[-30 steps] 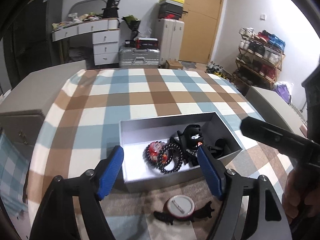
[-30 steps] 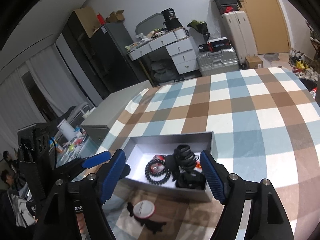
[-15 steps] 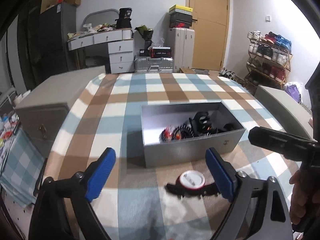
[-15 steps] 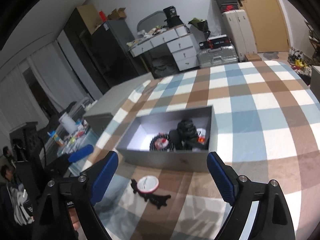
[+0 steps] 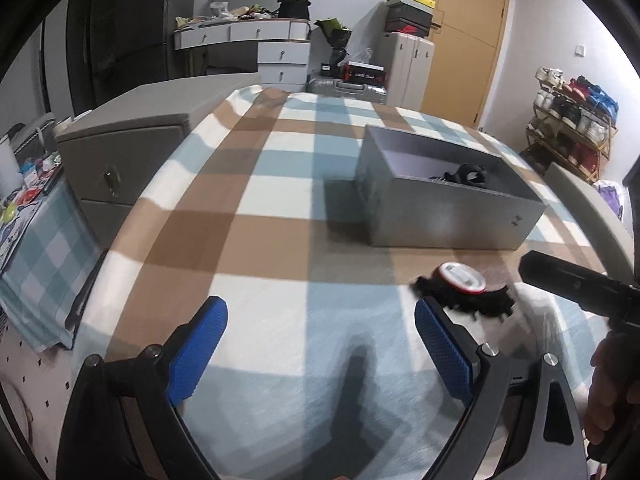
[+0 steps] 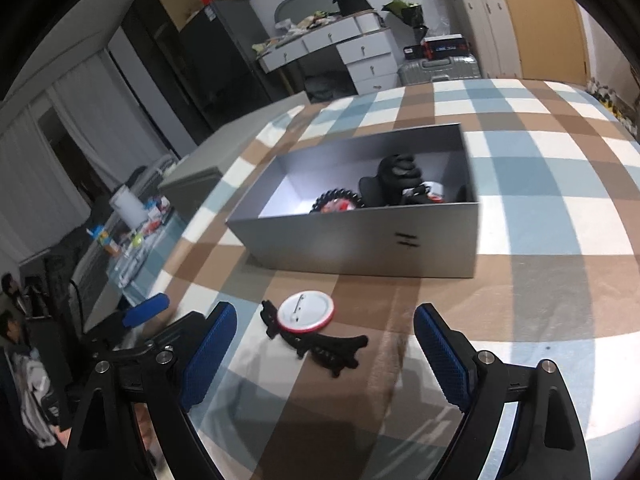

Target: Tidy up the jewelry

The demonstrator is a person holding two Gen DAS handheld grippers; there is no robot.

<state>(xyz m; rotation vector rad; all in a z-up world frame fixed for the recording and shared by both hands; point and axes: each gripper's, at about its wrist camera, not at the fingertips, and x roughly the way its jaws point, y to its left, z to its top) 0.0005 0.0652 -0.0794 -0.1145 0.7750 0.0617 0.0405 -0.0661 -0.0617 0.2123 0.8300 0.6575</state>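
While both tools hang over the checked blue, brown and white cloth [image 6: 540,216] on the bench, items read left to right. Left hand-held gripper [image 5: 320,356]: released, blue pads spread wide, nothing between them. Round white pin badge with red rim [image 6: 306,313]: lying loose on the cloth, resting on a flat black toothed hair clip [image 6: 320,346], just in front of the box. Open grey rectangular cardboard box [image 6: 360,236]: holds a black bead bracelet [image 6: 338,200] and dark pieces. Right hand-held gripper [image 6: 324,356]: released, badge ahead between its fingers. Risk: the thin badge may skid or the pads snag cloth and clip together.
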